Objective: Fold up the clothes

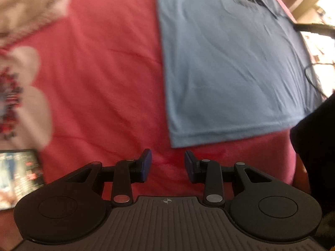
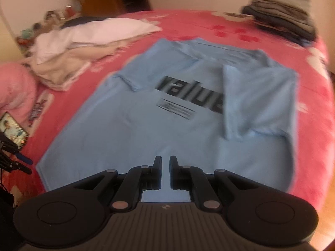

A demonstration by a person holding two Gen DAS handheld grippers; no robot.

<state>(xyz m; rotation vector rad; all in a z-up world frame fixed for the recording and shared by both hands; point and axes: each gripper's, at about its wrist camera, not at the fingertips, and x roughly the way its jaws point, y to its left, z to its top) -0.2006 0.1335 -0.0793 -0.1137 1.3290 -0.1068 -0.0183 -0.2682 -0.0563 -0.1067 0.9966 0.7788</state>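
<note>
the light blue t-shirt lies spread flat on the red bed cover, print side up, with the sleeve on the right of the right wrist view already turned in over the body and the sleeve on the left of that view partly folded. its hem is nearest both cameras.

the left hand-held gripper hangs over bare bed cover just off the hem's corner, its jaws partly apart with nothing between them. the right hand-held gripper sits above the shirt's lower middle, its jaws nearly together, only a thin slit showing, and no cloth caught in them.

the step in hand looks like taking the hem to fold the shirt up towards the collar. to do it well, each hand-held gripper should come down at a hem corner, well apart from the other, and pinch both layers of cloth. the right one needs to spread its jaws first. lift both corners evenly, keep the edge taut, and lay it square so the tucked sleeve does not slip out.

a phone lies near the bed's edge, and a folded stack of dark clothes sits at the far corner, clear of the fold.
</note>
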